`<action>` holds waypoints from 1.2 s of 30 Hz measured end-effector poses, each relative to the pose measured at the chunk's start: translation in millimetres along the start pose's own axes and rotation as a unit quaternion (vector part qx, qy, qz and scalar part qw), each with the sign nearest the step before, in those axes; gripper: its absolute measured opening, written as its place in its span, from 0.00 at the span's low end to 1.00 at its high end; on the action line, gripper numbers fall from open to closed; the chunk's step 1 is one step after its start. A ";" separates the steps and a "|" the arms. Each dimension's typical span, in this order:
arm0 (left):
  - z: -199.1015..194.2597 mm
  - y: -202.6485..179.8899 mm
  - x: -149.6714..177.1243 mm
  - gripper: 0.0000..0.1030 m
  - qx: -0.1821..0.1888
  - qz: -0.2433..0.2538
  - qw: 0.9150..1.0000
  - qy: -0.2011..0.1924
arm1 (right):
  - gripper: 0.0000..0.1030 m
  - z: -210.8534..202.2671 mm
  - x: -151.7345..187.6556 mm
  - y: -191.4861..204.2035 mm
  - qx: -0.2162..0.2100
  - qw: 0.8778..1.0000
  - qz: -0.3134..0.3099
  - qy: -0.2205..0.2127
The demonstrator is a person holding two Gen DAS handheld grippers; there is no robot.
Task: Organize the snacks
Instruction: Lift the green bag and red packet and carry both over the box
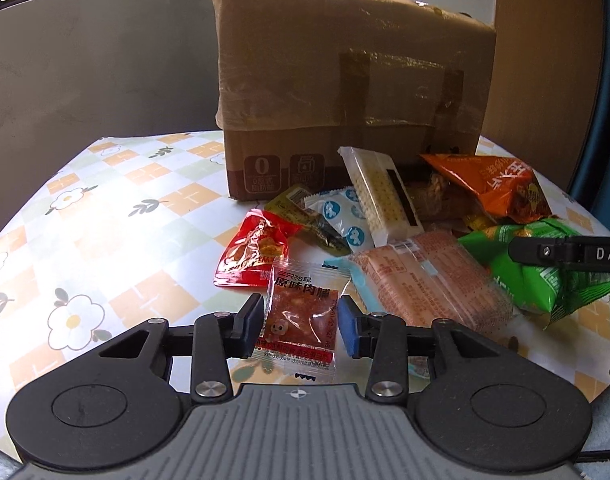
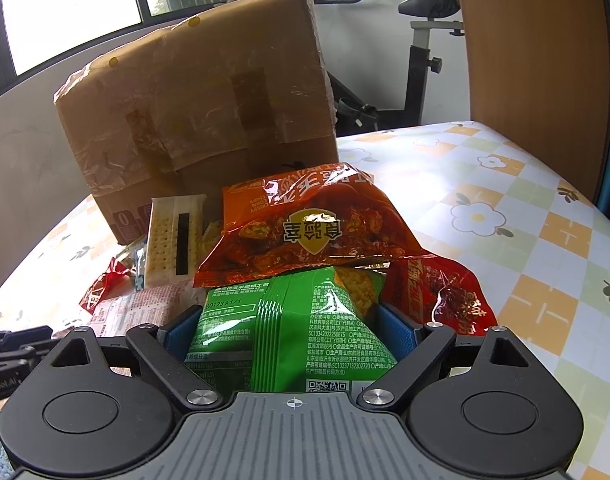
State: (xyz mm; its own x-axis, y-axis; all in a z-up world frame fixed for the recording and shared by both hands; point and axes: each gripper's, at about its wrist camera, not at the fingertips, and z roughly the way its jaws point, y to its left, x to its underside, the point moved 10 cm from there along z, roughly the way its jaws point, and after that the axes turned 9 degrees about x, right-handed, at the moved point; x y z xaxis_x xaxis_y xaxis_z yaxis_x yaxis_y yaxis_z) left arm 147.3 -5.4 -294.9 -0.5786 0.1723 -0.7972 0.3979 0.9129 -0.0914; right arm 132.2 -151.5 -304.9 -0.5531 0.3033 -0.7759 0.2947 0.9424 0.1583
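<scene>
A pile of snack packets lies in front of a taped cardboard box (image 1: 345, 92). My left gripper (image 1: 301, 326) is open, its pads on either side of a small clear packet of red dried meat (image 1: 301, 316) lying on the table, with small gaps at both sides. My right gripper (image 2: 291, 330) has its blue pads on both sides of a green snack bag (image 2: 289, 328), also in the left wrist view (image 1: 537, 276); whether they press it is unclear. An orange chip bag (image 2: 305, 228) rests on top of the green one.
A cracker pack (image 1: 381, 196), a pink wafer pack (image 1: 425, 280), a red packet (image 1: 253, 252), a white-blue sachet (image 1: 341, 216) and a red bag (image 2: 445, 300) lie around. The floral tablecloth (image 1: 105, 208) covers the table. An exercise bike (image 2: 421, 56) stands behind.
</scene>
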 end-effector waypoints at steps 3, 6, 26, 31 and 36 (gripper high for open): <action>-3.3 4.2 -3.3 0.41 -0.011 -0.008 1.000 -0.010 | 0.86 0.0 0.0 -0.3 0.000 1.000 0.000 0.000; -7.6 9.0 -7.3 0.41 -0.020 -0.016 0.999 -0.022 | 0.86 0.3 0.0 -0.4 -0.001 1.000 0.002 0.000; -20.3 14.0 -10.9 0.41 -0.018 -0.030 0.998 -0.047 | 0.78 -8.7 -4.2 -9.1 -0.063 0.993 0.085 0.042; -25.1 15.5 -12.6 0.41 -0.018 -0.036 0.998 -0.055 | 0.78 -15.3 -9.4 -4.4 -0.094 0.989 0.105 0.055; -28.7 16.6 -12.6 0.41 -0.018 -0.040 0.997 -0.059 | 0.78 -26.2 -16.7 10.4 -0.119 0.988 0.087 0.049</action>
State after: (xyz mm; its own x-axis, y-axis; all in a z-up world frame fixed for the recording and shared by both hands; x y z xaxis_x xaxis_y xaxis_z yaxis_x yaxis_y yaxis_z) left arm 140.7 18.2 -269.2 -0.5191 0.0550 -0.8529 0.3272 0.9347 -0.1388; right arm 124.1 -143.1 -274.2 -0.5865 0.4644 -0.6635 0.2068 0.8780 0.4317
